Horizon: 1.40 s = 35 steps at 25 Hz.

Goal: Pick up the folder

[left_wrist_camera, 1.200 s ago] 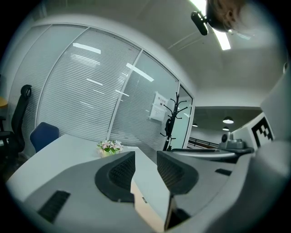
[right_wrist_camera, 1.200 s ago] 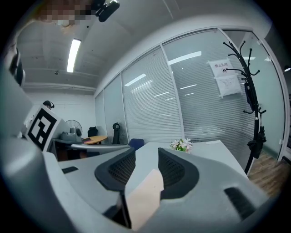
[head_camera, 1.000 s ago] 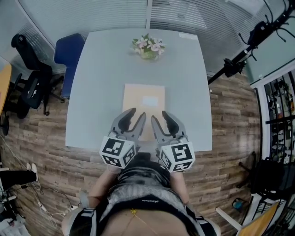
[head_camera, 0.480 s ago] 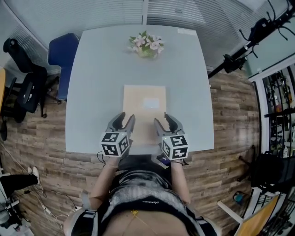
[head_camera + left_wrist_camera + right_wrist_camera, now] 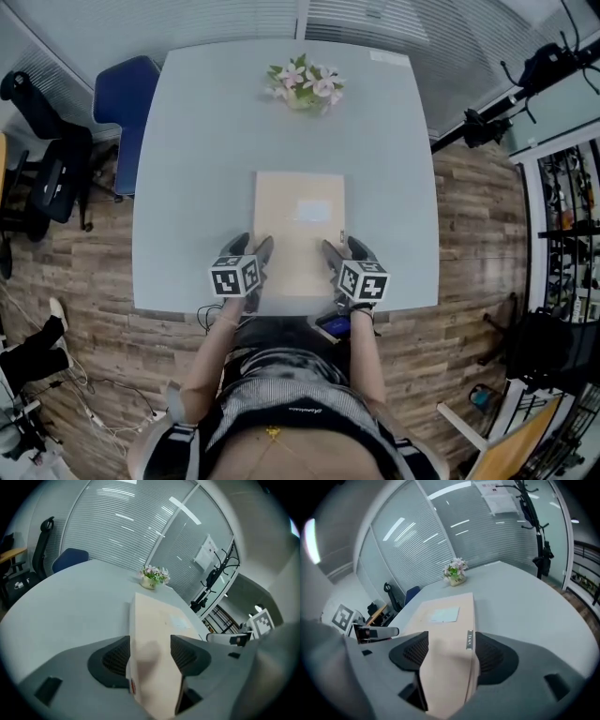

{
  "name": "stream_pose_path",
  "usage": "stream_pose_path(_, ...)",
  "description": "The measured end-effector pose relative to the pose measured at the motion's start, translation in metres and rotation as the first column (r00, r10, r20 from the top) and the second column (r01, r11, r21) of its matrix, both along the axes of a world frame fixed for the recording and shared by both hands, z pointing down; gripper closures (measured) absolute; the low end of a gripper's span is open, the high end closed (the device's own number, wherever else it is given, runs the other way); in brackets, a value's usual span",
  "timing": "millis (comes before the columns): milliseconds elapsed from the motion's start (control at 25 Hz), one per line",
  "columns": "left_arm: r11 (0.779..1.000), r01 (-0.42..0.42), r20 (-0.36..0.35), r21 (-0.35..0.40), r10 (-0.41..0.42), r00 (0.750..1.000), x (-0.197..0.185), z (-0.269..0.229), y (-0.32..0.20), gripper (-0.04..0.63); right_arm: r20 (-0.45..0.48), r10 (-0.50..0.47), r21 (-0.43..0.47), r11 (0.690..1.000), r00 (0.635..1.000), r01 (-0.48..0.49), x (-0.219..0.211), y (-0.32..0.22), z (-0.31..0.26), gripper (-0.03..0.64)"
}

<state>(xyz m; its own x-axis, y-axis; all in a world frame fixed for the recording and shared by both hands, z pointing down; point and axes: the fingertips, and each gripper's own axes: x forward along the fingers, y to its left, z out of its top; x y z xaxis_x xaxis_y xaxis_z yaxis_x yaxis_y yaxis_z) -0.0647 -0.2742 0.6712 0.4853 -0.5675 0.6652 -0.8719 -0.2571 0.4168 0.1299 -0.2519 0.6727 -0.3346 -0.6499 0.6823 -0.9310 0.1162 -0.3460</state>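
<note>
Left tongs (image 5: 254, 247) and right tongs (image 5: 342, 247) opening, each straddling a near corner of the folder (image 5: 298, 220)

Between the opening jaws of the left gripper (image 5: 150, 657) and the right gripper (image 5: 451, 654), the folder's (image 5: 157, 620) near end is blurring against the lens and running off the bottom edge, so whether the pads (image 5: 116, 656) are touching it is not showing. The print on the small tag (image 5: 469, 640) beside the right gripper's right-hand finger is showing too small to read.
</note>
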Motion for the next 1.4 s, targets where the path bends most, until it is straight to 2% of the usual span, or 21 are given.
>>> stream_pose_path(120, 0.998, -0.018, -0.023, -0.054, 0.017, 1.0, 0.005, 0.025, 0.002, 0.353, 0.027, 0.033, -0.045, 0.998, 0.999, -0.032, 0.006, -0.003, 0.019, 0.297)
stream_pose_path(240, 0.995, -0.009, -0.084, -0.103, 0.0, 0.996, 0.008, 0.037, 0.003, 0.353, 0.051, 0.019, -0.091, 0.996, 0.999, -0.015, 0.002, -0.002, 0.034, 0.296)
stream_pose_path(400, 0.992, -0.024, -0.152, -0.124, 0.005, 0.988, 0.01, 0.039, 0.002, 0.353, 0.053, 0.008, -0.094, 0.996, 0.999, -0.003, 0.0, -0.002, 0.04, 0.299)
stream_pose_path(560, 0.993, -0.013, -0.094, -0.115, 0.002, 0.996, 0.003, 0.034, -0.001, 0.353, 0.059, 0.008, -0.089, 0.996, 0.998, -0.003, 0.0, -0.002, 0.041, 0.305)
stream_pose_path(1000, 0.995, -0.015, -0.069, -0.094, 0.008, 0.998, 0.01, 0.028, 0.003, 0.364, 0.035, 0.021, -0.076, 0.997, 0.999, -0.018, 0.002, -0.001, 0.031, 0.328)
stream_pose_path(1400, 0.999, 0.01, -0.079, 0.035, -0.007, 0.997, 0.015, -0.032, -0.011, 0.365, 0.032, 0.031, 0.052, 0.998, 0.999, -0.033, 0.008, -0.015, -0.032, 0.334)
